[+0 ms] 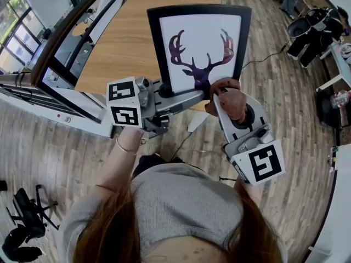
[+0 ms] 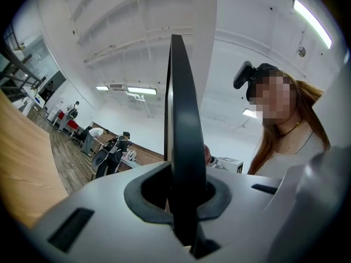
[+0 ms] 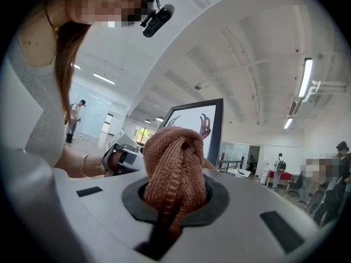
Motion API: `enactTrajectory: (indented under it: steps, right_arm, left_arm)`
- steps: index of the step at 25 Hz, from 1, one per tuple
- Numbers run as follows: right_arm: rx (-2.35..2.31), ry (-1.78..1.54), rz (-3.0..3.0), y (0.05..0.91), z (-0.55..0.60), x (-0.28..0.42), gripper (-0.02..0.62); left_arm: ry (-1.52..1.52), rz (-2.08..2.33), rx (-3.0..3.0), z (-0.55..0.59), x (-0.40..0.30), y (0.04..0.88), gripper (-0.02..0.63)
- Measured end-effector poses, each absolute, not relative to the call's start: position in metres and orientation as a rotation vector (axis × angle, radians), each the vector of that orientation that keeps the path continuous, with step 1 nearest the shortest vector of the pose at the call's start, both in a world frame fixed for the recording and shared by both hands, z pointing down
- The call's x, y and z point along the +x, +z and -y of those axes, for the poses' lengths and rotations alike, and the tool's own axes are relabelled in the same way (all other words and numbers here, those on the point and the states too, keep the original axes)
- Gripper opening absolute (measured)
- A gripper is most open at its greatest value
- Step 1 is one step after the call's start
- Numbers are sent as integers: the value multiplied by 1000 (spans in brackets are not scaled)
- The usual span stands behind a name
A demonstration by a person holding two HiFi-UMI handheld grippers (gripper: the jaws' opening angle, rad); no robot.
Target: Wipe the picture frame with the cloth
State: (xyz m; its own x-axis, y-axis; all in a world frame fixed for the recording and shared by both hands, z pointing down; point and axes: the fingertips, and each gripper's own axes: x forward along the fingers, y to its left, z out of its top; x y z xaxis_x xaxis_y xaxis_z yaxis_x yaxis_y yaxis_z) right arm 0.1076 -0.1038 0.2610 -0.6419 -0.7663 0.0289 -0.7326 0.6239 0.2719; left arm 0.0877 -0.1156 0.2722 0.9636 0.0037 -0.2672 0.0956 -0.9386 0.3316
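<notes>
Nearest, the person's grey top [image 1: 186,201] fills the bottom of the head view. Above it the picture frame [image 1: 200,45] stands upright in the air over the edge of the table [image 1: 120,43]. It looks stiff and light, with a smooth front that may break, so the black rim is the safe place to hold. The left gripper [image 2: 186,196] has narrow jaws clamped on this rim near the bottom. The right gripper [image 3: 175,201] pinches the soft brown cloth [image 3: 175,163], bunched by the frame's lower front; contact is unclear

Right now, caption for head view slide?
Left gripper clamps the deer-print picture frame by its bottom edge; right gripper holds a cloth at its lower right corner.
</notes>
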Motion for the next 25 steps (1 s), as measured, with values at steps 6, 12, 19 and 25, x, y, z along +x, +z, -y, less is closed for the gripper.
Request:
enactTrajectory:
  steps: [6, 12, 19, 25]
  right_arm:
    - [1237, -326, 2720, 263, 103, 108, 46]
    - [1219, -310, 2706, 269, 104, 108, 46]
    - [1202, -285, 2710, 276, 102, 112, 46]
    - [1136, -246, 2664, 303, 94, 116, 46]
  left_arm:
    - [-373, -83, 2761, 116, 88, 272, 43]
    - [-357, -72, 2759, 118, 87, 276, 43]
    - [-380, -46, 2745, 120, 88, 278, 43]
    - [-426, -32, 2740, 119, 89, 273, 43]
